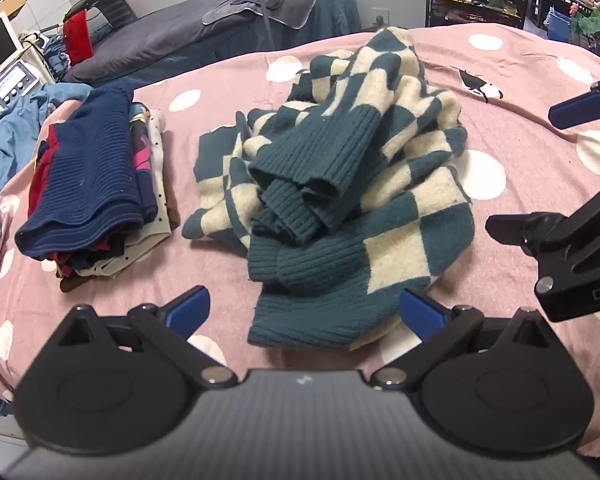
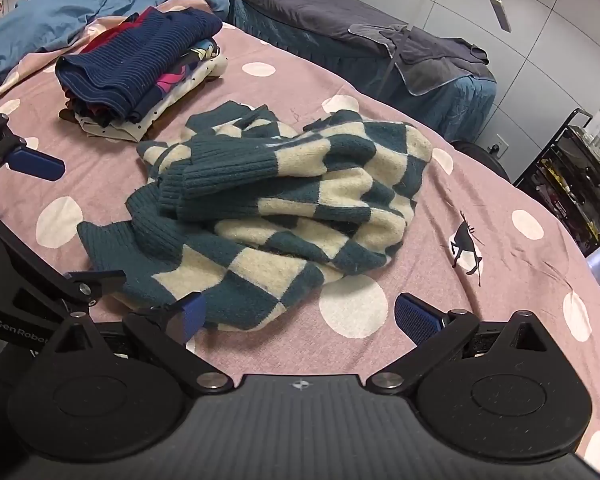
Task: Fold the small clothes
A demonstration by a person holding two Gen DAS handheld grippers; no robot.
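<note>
Ahead of the blue-padded fingers [image 1: 190, 306], a sweater [image 1: 340, 184] is seen checked in dark teal and cream, its ribbed cuffs plain teal. To the fingers' left, a folded stack [image 1: 96, 184] is topped by navy ribbed knit, with red, pink and cream dotted layers beneath. Everything is backed by a pink cover [image 2: 480, 184] spotted with white dots.

bare bedspread [image 2: 480, 184] right of sweater [image 2: 284, 200], folded stack [image 2: 140, 68] left
</note>
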